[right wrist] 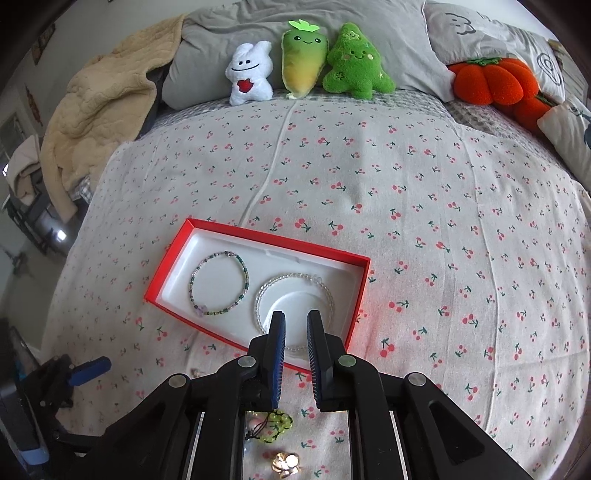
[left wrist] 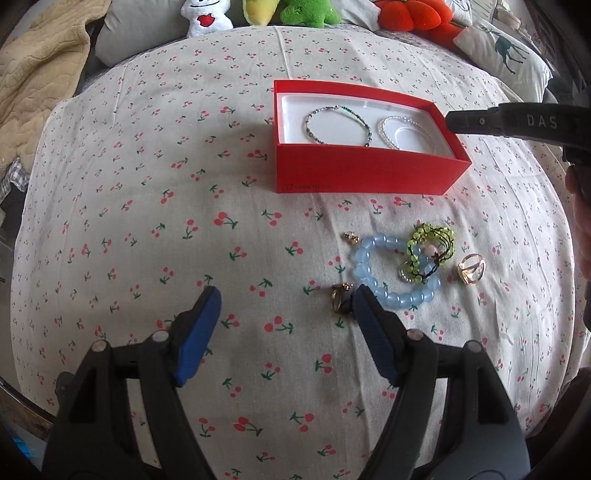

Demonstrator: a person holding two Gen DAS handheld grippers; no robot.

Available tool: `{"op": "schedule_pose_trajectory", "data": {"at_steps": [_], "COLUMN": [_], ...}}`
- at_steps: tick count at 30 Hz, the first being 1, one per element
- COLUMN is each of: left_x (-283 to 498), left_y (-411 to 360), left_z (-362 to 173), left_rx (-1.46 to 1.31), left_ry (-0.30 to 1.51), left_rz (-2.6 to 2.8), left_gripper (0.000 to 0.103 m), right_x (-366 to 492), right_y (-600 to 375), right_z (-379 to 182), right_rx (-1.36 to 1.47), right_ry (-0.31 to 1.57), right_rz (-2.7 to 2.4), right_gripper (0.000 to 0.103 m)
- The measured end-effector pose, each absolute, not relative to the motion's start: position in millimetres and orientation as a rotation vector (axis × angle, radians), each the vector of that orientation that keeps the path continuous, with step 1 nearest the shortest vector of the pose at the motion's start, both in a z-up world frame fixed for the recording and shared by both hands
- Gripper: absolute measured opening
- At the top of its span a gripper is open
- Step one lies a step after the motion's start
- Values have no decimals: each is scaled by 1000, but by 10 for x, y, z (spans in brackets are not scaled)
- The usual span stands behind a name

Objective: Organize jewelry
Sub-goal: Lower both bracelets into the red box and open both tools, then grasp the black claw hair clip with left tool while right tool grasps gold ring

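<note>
Bedroom: bed [right wrist: 369,166], pillows [right wrist: 221,33], plush toys [right wrist: 352,62].

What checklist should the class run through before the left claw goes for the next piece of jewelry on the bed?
1. Left claw open and empty: ok.
2. Right claw holding nothing: ok; a narrow gap shows, with nothing between its pads.
3. Red box has room: ok; it holds only the green bead bracelet and the clear bead bracelet.
4. Blue bracelet free to lift alone: not ok; the green charm bracelet lies across it.
5. Small ring free of the left claw's finger: cannot tell; it lies right beside it.
</note>
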State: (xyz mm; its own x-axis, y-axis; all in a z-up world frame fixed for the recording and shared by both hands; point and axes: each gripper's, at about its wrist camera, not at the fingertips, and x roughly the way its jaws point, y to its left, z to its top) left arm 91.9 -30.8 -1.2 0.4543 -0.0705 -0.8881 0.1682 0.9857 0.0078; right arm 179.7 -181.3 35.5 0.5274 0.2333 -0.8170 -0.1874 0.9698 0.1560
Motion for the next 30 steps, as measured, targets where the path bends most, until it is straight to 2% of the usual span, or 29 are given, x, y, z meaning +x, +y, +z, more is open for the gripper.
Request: {"op": "schedule_pose_trajectory", "data": {"at_steps": [6,9,11,13,14,21,30], "left_x": [785,716,680,650,634,536,464], "left_y": [-291,-282,-261,-239,-229,-154,-193], "left_z": [-37,-64,-90,-125,-147,-307,-320], "left_rx": [106,118,120,123,125,122,123], "left_ry": [1107,1116,1122,1132,1138,1163,1077], "left_rz": [-144,-142,-141,-139,-139,-143,-214], "left_gripper": [76,80,81,82,82,82,82], "right_x": [1558,1423,1326,1208,1149,885,772], "right_y": [-1884,-1878,-1867,-1858,-1852,-1819,-1875], "right_z": [269,223,190,165,154,-73,-278], "right_rx": [53,16,-17,-51,-68,-159,-152], "right_ry": [1029,1038,1041,1024,1013,1009,1039], "right_rz": [231,230,236,235,236,252,277], "right_gripper": [14,22,33,67,69,73,74]}}
